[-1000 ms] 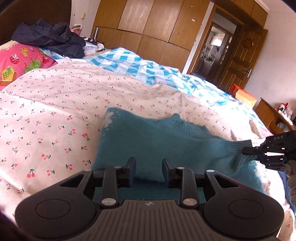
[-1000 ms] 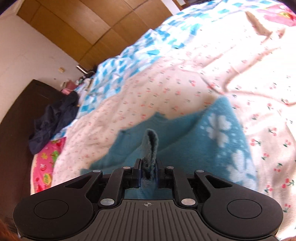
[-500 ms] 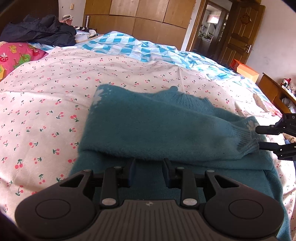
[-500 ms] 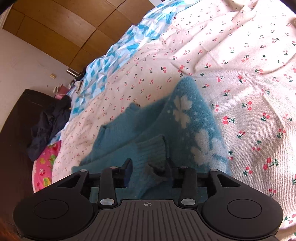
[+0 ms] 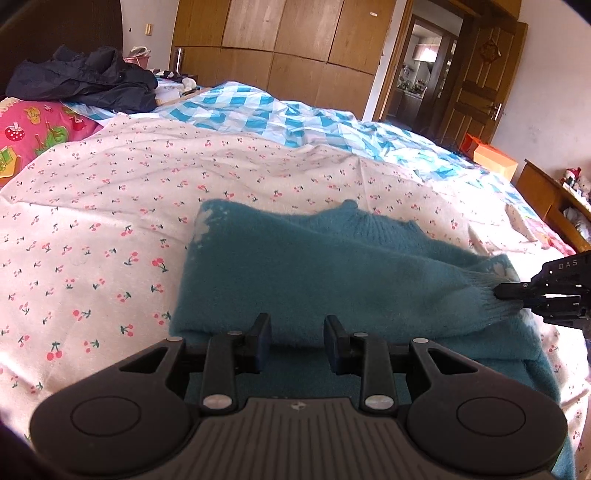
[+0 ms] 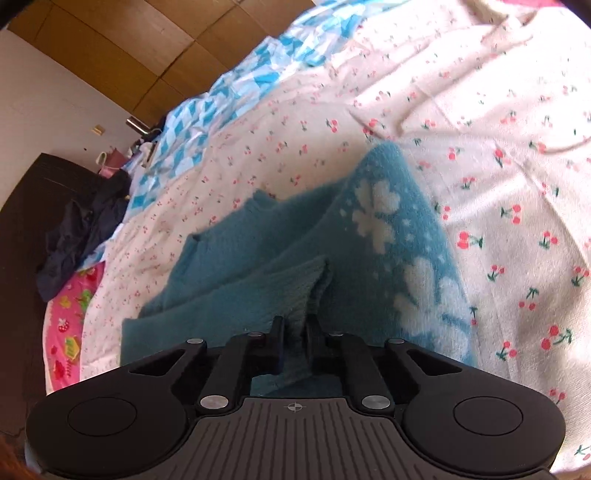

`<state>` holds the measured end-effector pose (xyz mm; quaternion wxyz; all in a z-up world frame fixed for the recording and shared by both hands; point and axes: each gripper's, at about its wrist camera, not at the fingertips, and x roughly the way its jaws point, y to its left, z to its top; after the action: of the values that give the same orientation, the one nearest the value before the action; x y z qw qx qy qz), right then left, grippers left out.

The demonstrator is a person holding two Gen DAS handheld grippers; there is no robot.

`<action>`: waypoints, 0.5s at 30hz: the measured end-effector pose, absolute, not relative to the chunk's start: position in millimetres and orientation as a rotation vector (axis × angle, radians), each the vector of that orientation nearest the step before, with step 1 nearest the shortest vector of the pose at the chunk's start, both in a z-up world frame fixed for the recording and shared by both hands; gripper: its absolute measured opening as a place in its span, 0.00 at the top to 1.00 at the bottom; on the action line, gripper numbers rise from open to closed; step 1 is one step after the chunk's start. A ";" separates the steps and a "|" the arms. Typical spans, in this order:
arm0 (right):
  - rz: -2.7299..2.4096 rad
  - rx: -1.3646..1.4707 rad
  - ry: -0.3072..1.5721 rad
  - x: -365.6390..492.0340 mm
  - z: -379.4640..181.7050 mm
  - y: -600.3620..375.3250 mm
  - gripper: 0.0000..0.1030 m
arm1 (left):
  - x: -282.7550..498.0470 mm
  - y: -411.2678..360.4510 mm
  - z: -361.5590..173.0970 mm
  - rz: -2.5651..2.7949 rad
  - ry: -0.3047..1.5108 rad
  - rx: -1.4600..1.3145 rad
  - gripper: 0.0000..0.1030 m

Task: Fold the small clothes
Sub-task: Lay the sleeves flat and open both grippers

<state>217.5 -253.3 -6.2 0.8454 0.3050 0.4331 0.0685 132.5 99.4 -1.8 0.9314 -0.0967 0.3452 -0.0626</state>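
At the far left of the left wrist view we see a pink cartoon-print pillow [image 5: 33,127] with a dark jacket [image 5: 86,81] heaped behind it, both at the head of the bed. Across the bed lies a white cherry-print sheet [image 5: 110,221], and beyond it a blue-and-white checked quilt [image 5: 266,114]. In the middle of the sheet lies the teal sweater [image 5: 295,280], with white clover shapes knitted into it and one sleeve folded across its body. Our left gripper [image 5: 297,341] sits low over the sweater's near edge, its fingers spread apart with only the knit lying beneath the gap, pinching nothing. Further right, our right gripper [image 6: 294,332] has just been closing, and its fingers are now pressed together on the ribbed cuff [image 6: 306,288] of the folded sleeve. Wooden wardrobe doors [image 5: 280,33] line the far wall.
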 end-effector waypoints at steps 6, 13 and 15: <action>0.102 0.529 0.943 225.3 -8.3 -247.0 0.90 | 157.8 106.4 -21.5 -0.063 0.771 -0.188 0.63; 0.077 0.447 0.937 218.8 -12.6 -238.3 0.90 | 142.8 104.2 -11.8 -0.077 0.750 -0.186 0.63; 0.072 0.413 0.920 217.6 -6.9 -235.1 0.92 | 138.3 106.5 -9.9 -0.063 0.740 -0.180 0.61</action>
<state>217.6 -235.1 -6.9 0.8749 0.1978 0.4408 0.0344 138.3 106.5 -9.9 0.9280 -0.0879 0.3608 -0.0307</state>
